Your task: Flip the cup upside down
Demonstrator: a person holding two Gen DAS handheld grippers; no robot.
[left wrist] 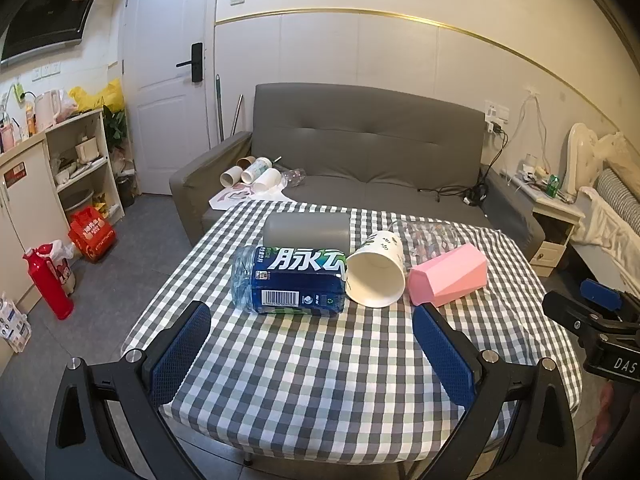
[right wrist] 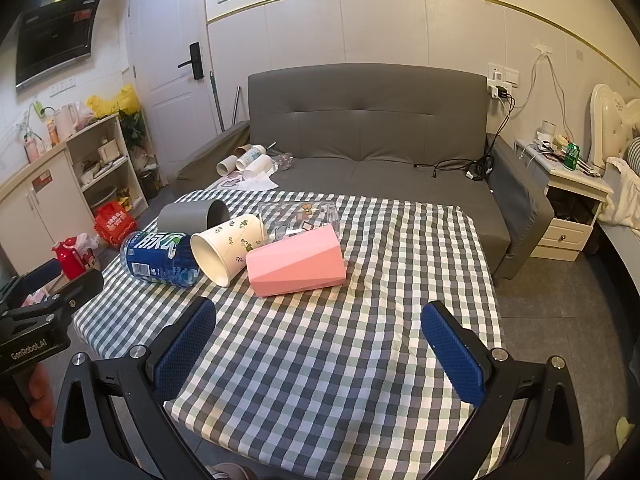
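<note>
Several cups lie on their sides on the checked tablecloth [left wrist: 312, 380]: a white paper cup [left wrist: 376, 270] with its mouth toward me, a pink faceted cup [left wrist: 450, 276], a grey cup [left wrist: 306, 232] and a clear glass cup [left wrist: 430, 236]. A blue-labelled plastic bottle [left wrist: 290, 280] lies beside them. In the right wrist view I see the paper cup [right wrist: 226, 246], pink cup [right wrist: 296, 262], grey cup [right wrist: 192, 216], clear cup [right wrist: 300, 216] and bottle [right wrist: 160, 258]. My left gripper [left wrist: 312, 344] is open and empty, short of the bottle. My right gripper [right wrist: 320, 340] is open and empty, short of the pink cup.
A grey sofa [left wrist: 360, 148] with more cups [left wrist: 256, 174] stands behind the table. A cabinet [left wrist: 24, 200], shelf and red flask [left wrist: 48, 280] are at the left. A nightstand [right wrist: 572, 208] and bed are at the right. The right gripper's body [left wrist: 592, 328] shows at the table's right edge.
</note>
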